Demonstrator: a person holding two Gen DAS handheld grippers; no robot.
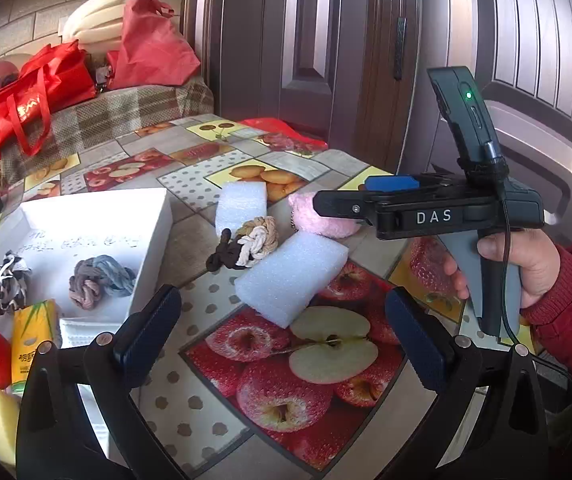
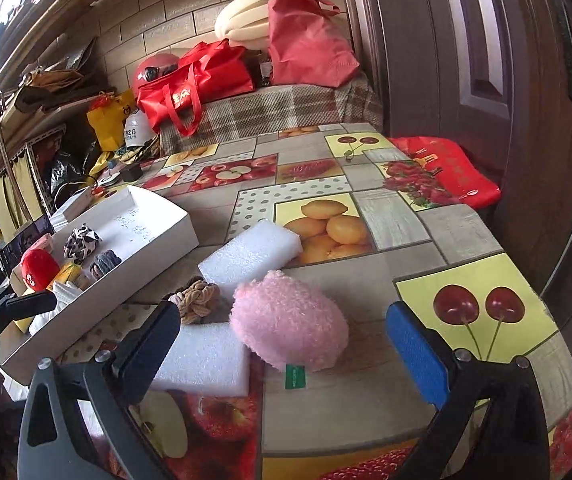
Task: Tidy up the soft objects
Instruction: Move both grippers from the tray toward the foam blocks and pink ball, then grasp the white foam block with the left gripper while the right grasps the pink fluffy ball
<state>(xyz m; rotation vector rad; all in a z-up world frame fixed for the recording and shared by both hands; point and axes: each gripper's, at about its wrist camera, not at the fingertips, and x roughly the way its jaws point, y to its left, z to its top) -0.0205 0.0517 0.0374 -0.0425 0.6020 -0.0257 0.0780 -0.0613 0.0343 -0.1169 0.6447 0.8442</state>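
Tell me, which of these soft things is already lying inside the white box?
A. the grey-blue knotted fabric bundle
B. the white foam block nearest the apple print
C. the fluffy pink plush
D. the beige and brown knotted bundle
A: the grey-blue knotted bundle lies on the floor of the white box, while the pink plush, the foam blocks and the beige and brown bundle sit out on the tablecloth.

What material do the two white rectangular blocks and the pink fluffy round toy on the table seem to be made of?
White rectangular blocks: probably expanded foam; matte, finely pebbled surface with soft edges. Pink fluffy round toy: likely plush fabric; curly, fuzzy pile and a green sewn tag at its bottom. Its filling cannot be seen.
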